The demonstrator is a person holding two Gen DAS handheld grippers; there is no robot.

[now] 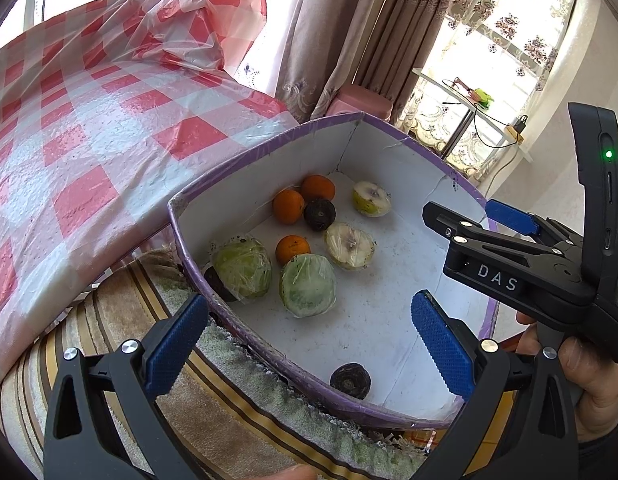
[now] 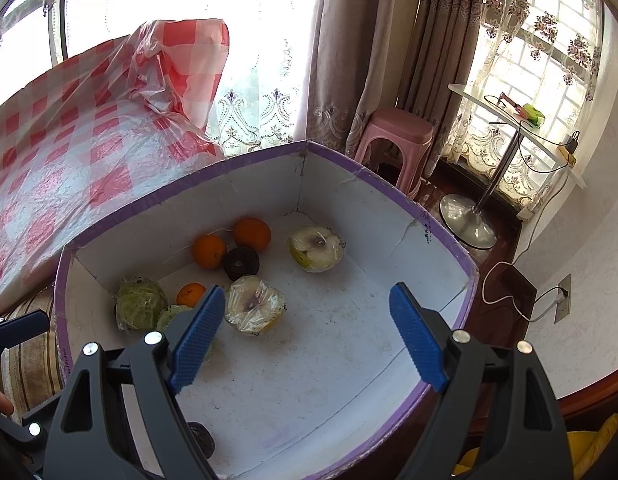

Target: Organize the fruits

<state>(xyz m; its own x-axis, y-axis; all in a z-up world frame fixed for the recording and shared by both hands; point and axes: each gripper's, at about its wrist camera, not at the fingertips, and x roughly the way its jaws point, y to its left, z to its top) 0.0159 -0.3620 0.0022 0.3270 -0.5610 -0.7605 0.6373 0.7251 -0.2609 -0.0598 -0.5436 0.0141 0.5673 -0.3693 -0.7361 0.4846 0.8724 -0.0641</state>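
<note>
A white box with a purple rim (image 1: 269, 142) (image 2: 181, 196) holds the fruit. In it lie three oranges (image 1: 288, 206) (image 2: 209, 251), two wrapped green cabbages (image 1: 308, 291) (image 2: 140, 304), two wrapped pear halves (image 1: 349, 245) (image 2: 254, 303), and dark round fruits (image 1: 319, 214) (image 2: 241, 263), one near the front wall (image 1: 350, 380) (image 2: 200, 438). My left gripper (image 1: 309, 344) is open and empty above the box's near rim. My right gripper (image 2: 307, 334), also seen in the left wrist view (image 1: 459, 256), is open and empty over the box's bare right part.
A red-and-white checked plastic cloth (image 1: 89, 128) (image 2: 69, 152) covers the surface left of the box. A striped towel (image 1: 229, 400) lies under the box. A pink stool (image 2: 397, 140), curtains and a small glass table (image 2: 509, 120) stand behind.
</note>
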